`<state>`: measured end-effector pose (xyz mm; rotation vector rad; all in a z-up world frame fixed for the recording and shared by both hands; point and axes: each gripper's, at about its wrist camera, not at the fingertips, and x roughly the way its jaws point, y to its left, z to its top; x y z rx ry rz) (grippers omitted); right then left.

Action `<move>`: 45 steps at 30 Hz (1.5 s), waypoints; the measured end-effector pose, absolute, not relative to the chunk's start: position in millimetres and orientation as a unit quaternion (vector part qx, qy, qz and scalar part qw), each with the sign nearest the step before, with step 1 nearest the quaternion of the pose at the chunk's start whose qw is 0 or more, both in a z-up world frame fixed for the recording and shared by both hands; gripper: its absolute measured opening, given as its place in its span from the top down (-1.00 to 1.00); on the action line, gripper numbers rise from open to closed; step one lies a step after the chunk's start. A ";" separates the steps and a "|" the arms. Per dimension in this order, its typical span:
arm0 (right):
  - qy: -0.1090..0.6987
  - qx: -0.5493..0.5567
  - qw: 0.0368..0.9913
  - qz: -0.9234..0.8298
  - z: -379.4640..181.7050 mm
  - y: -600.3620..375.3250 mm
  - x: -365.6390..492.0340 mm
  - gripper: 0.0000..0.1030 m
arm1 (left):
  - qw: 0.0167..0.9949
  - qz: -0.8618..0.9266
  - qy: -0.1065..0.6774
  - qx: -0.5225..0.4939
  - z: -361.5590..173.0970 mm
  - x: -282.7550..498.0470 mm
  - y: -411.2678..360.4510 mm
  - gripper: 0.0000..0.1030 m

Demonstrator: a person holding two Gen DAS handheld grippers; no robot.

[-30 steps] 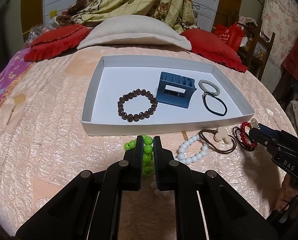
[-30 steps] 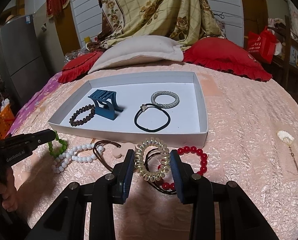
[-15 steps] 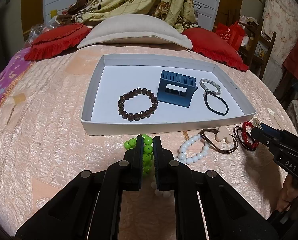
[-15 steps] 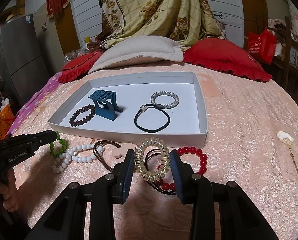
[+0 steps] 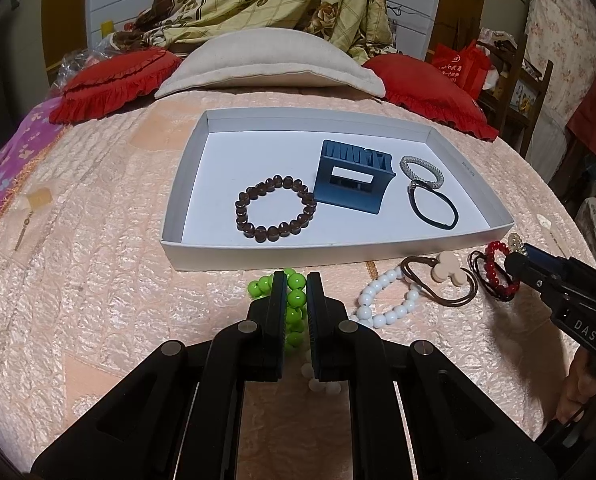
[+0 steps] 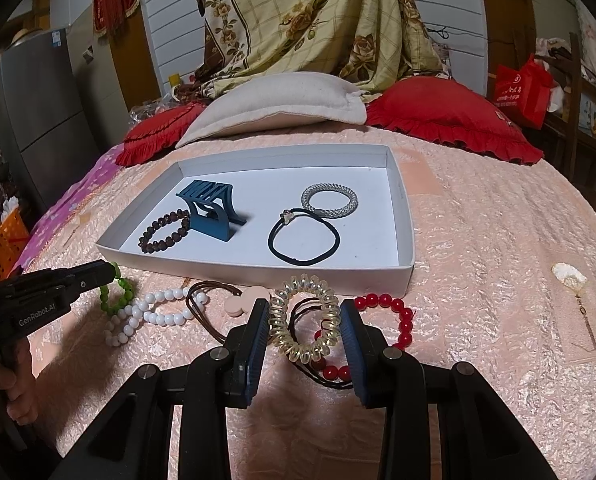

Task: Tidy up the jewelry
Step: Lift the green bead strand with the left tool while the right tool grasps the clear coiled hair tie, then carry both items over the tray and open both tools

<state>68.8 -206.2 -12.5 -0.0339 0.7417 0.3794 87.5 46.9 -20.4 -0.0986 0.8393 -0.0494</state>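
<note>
Green bead bracelet [image 5: 294, 307] sits on the pink bedspread [image 5: 98, 280] just in front of the white tray [image 5: 186, 196], and the left gripper [image 5: 296, 280] has its jaws narrowed to a slim gap around the beads; fingers [image 5: 277, 300] look to be against them, real clamp hard to confirm. Right of it, white bead bracelet [image 5: 381, 300] lies on the spread, touching a brown cord tie with a beige mouse-shaped charm [image 5: 449, 274]. Inside the tray, left to right: dark brown bead bracelet [image 5: 276, 208], blue claw clip [image 5: 351, 182] standing beside it, black hair tie [image 5: 433, 208] with a silver braided tie [image 5: 421, 172] just behind, the two touching. Further right, in front of the tray's near wall, the right gripper [image 6: 303, 308] is wide apart, its blue-padded fingers [image 6: 256, 340] on either side of a clear spiral hair tie [image 6: 303, 320] that stands up between them; left pad close to the coil, right pad close too, contact unclear. Under the coil lie dark cord ties [image 6: 309, 340], and a red bead bracelet [image 6: 393, 320] rests beside and partly beneath the right finger. Far right on the spread, small cream pendant on a chain [image 6: 571, 276], well apart from everything else.
</note>
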 end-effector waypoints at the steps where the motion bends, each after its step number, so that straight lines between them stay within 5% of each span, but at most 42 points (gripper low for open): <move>1: 0.360 -0.017 0.914 0.184 -12.5 -206.1 69.0 0.33 | 0.912 -0.024 0.407 -0.047 -20.4 87.7 46.6 0.85; 23: 0.360 -0.018 0.914 0.185 -12.4 -204.9 68.3 0.33 | 0.912 -0.019 0.408 -0.044 -23.0 86.1 47.6 0.85; 34: 0.337 0.006 0.920 0.198 11.4 -212.4 71.4 0.33 | 0.931 -0.044 0.356 -0.074 35.9 60.9 57.9 0.85; 45: 0.348 0.023 0.918 0.189 32.4 -197.5 137.2 0.33 | 0.930 -0.046 0.347 -0.113 62.3 142.3 66.9 0.85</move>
